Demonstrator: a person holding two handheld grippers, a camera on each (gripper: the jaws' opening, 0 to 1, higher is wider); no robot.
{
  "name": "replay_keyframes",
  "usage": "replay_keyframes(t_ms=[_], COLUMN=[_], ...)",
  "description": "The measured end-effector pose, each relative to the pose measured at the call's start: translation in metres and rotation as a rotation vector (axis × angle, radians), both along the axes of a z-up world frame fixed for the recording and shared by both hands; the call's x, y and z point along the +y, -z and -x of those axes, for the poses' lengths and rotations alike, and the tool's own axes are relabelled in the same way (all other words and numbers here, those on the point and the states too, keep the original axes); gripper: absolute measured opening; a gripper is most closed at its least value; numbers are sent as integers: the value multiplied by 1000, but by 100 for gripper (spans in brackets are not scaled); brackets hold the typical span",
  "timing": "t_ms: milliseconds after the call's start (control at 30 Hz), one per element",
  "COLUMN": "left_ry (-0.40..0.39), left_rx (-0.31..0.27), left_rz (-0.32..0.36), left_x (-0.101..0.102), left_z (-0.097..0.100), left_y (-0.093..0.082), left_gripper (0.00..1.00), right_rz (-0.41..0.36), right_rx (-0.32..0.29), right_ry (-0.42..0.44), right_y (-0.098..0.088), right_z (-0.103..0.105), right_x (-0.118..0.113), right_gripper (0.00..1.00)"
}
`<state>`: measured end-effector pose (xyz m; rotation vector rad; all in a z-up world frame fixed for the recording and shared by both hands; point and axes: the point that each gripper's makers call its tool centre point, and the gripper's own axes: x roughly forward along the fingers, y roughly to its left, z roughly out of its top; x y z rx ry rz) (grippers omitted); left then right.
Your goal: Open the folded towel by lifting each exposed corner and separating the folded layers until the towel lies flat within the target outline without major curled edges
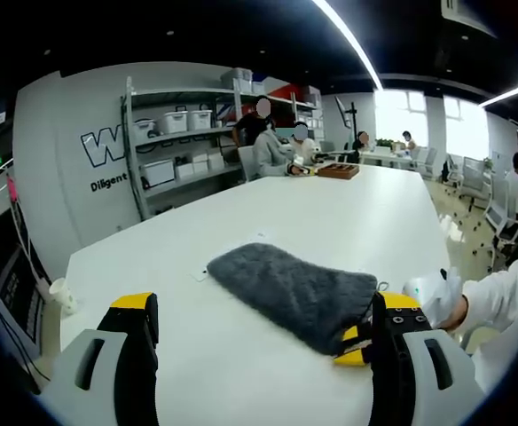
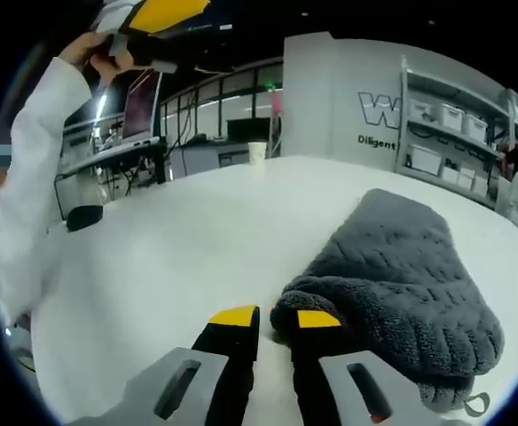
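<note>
Towel (image 1: 299, 293), grey and fluffy, lies folded on a white counter (image 1: 330, 213), its plush layers stacked into a long, rounded slab near the counter's near edge. In the right gripper view the right claw (image 2: 275, 321) sits low at the towel's (image 2: 401, 275) nearest corner, its yellow-tipped jaws a narrow gap apart, the right-hand tip touching the rolled edge of the pile; whether any cloth is pinched between them cannot be told. The left claw (image 1: 268, 324) hangs above the counter with its jaws wide apart, nothing between them but bare white surface and part of the towel. In the left gripper view the right claw's yellow tips show just past the left claw's right-hand jaw at the towel's near corner, guided by a person's hand (image 1: 445, 306) in a white sleeve. Storage shelves (image 1: 188, 142) against the far wall carry white lidded bins (image 1: 175, 122), their contents hidden. A shallow brown tray (image 1: 338, 170) sits at the counter's far end, where several people are seated; what it holds is too small to tell. A paper cup (image 1: 61, 297) stands beside the counter's left edge.
</note>
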<state>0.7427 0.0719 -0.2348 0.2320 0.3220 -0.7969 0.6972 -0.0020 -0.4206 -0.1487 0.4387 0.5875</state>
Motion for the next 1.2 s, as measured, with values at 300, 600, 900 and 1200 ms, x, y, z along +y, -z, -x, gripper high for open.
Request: replay_keyframes(t_ms=[300, 600, 900, 1200], left_ry=[1, -1, -2, 0], left_rx=[4, 5, 3, 3], left_rz=[-2, -4, -6, -13], left_x=[1, 0, -3, -6], left_z=[-4, -2, 2, 5], left_y=[-1, 0, 2, 3], left_gripper=[99, 99, 99, 99], right_rz=[12, 67, -11, -74], right_rx=[-4, 7, -29, -107], right_ry=[-49, -100, -39, 82], right_y=[0, -5, -33, -59], right_z=[10, 35, 50, 51], right_x=[1, -10, -43, -82], right_gripper=[15, 15, 17, 45])
